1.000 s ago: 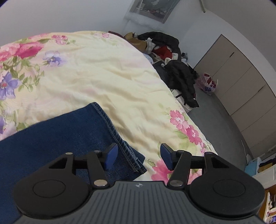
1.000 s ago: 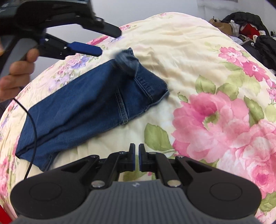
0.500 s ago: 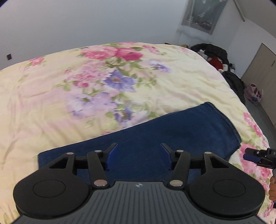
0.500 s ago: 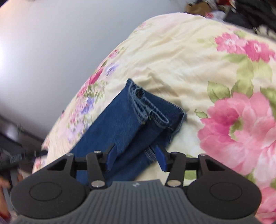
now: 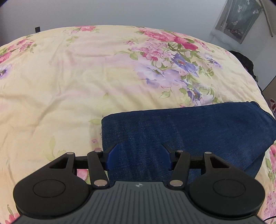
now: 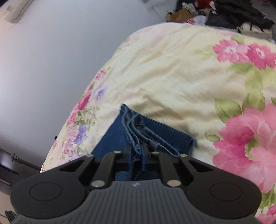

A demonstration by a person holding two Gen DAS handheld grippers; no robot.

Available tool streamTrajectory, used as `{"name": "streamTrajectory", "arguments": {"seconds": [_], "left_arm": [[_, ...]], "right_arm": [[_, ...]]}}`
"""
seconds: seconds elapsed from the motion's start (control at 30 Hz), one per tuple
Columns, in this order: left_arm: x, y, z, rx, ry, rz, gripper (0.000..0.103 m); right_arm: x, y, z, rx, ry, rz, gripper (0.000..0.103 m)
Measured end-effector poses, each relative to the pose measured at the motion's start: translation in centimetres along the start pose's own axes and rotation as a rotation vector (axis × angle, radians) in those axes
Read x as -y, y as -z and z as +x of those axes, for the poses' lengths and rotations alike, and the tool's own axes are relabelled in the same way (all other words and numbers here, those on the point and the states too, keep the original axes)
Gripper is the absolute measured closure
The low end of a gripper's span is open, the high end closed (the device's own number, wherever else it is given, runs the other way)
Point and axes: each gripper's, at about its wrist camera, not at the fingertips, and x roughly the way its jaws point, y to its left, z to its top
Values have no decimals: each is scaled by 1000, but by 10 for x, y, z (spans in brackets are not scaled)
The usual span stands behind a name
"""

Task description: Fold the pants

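Dark blue jeans [image 5: 189, 127] lie folded lengthwise on the floral bedspread [image 5: 69, 86]. My left gripper [image 5: 138, 157] is open, its blue pads spread over the near left corner of the folded denim. In the right wrist view the hemmed leg ends of the jeans [image 6: 165, 132] lie in front of me. My right gripper [image 6: 137, 156] is shut on the bunched hem edge of the jeans, with denim pinched between the pads.
The bedspread [image 6: 172, 69] is pale yellow with pink and purple flowers and fills both views. A pile of dark clothes and bags [image 6: 232, 13] lies beyond the bed. A grey wall [image 5: 120, 12] stands behind the bed. A framed picture [image 5: 239, 19] hangs at upper right.
My right gripper has moved onto the hem and closed on it. My left gripper has swung left along the jeans to their other folded end and stays open.
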Motion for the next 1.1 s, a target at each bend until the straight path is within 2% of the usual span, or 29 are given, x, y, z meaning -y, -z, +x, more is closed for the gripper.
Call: {"name": "streamTrajectory", "arguments": {"seconds": [0.07,0.1,0.17,0.33,0.37,0.47,0.5,0.67,0.73,0.77,0.83,0.87,0.9,1.03,1.1], "left_arm": [[-3,5,3,-16,16,9,39],[-3,8,5,-29,24,16,42],[-3,14,10,-41,26,35,43],[0,19,12,-46,36,42,43],[1,19,10,-40,36,50,43],[1,18,7,-29,38,57,43],[0,18,8,-32,36,54,43],[-9,21,18,-44,23,20,43],[-12,23,21,-50,21,11,43],[-12,24,21,-51,18,16,43],[-13,24,20,-53,10,20,43],[-14,24,19,-57,9,17,43],[-16,24,18,-59,6,14,43],[-23,25,15,-50,-3,-2,43],[-28,27,16,-42,2,-31,44]], "right_arm": [[-9,3,-14,33,16,-67,98],[-6,6,-14,31,62,-84,98],[7,14,-2,-12,130,-89,98],[37,25,11,-11,97,-13,97],[39,25,9,-3,102,-4,91],[44,28,-1,21,103,13,57],[48,28,-2,25,99,26,57],[72,29,11,-3,6,180,56],[76,31,20,-8,-1,216,57],[77,32,25,-18,-2,227,59],[78,34,29,-20,11,245,70],[75,34,28,-19,15,234,76],[71,32,25,-11,18,213,87],[37,20,10,14,31,76,91],[12,12,9,14,93,-13,92]]}}
